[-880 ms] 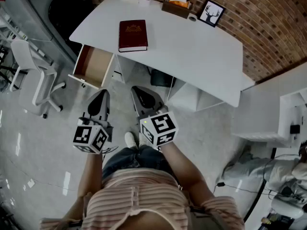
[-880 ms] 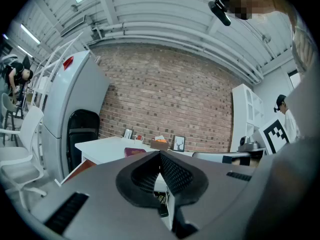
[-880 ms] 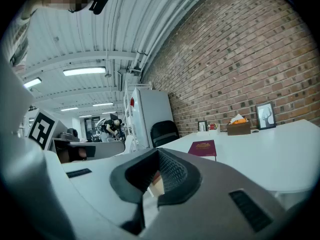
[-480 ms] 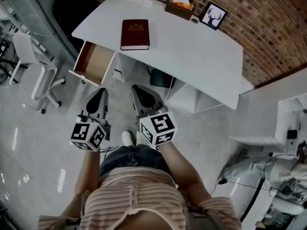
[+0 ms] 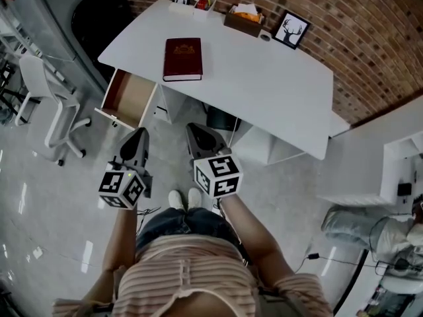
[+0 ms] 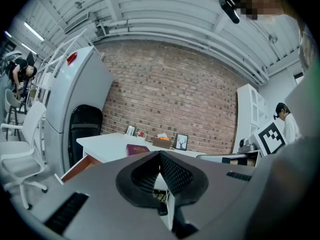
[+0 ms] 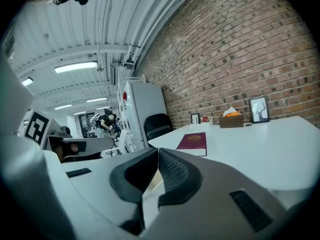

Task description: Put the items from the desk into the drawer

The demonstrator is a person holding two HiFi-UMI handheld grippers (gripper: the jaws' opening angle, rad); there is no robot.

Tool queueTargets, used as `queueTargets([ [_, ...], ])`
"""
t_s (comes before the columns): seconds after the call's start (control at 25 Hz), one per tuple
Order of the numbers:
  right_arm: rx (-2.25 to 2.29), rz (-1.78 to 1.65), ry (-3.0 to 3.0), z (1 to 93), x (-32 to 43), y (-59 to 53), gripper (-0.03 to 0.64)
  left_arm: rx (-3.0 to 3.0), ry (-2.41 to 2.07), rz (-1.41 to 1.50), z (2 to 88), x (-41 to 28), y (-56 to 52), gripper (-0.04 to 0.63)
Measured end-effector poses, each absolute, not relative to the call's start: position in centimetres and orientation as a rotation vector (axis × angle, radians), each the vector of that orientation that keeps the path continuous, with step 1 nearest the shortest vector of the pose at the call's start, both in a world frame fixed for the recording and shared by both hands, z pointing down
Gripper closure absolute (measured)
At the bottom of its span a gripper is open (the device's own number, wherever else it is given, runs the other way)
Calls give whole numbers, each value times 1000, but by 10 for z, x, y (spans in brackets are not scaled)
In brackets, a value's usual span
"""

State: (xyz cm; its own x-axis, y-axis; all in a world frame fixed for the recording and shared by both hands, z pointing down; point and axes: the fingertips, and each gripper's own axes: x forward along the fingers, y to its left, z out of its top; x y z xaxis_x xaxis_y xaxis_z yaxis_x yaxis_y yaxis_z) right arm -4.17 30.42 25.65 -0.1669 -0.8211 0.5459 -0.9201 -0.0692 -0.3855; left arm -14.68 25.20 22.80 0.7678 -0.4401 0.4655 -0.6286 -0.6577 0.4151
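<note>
The left tool (image 5: 140, 134) and right tool (image 5: 195, 131) are hanging empty, jaws pressed together, short of the surface (image 5: 264, 78), where the maroon book (image 5: 183, 59) is lying flat at 12 o'clock, near the open drawer (image 5: 129, 98) at 11 o'clock, likely stiff and weighty, best pinched by its near edge.

The head view is taken from high above and is turned steeply down; the whole desk (image 5: 264, 91), the drawer (image 5: 129, 98), the left gripper (image 5: 140, 132) and the right gripper (image 5: 192, 127) are covered from well back. The left gripper view is carried low behind its jaws and is pointed at the brick wall (image 6: 170, 94), with the desk far ahead. The right gripper view is set nearer to the desk and is turned across its top. The book (image 7: 192, 142) is shared by all three views.
</note>
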Motion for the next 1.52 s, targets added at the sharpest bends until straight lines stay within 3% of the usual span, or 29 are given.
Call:
queueTargets([
  [0.84,1942,1013,-1977,289,42,248,600,2323,-855,408,266,-90,172,586],
  [1.52,1937,1162,-1763,412,83,127,600,2251,-739,623,396,-47,43,583],
])
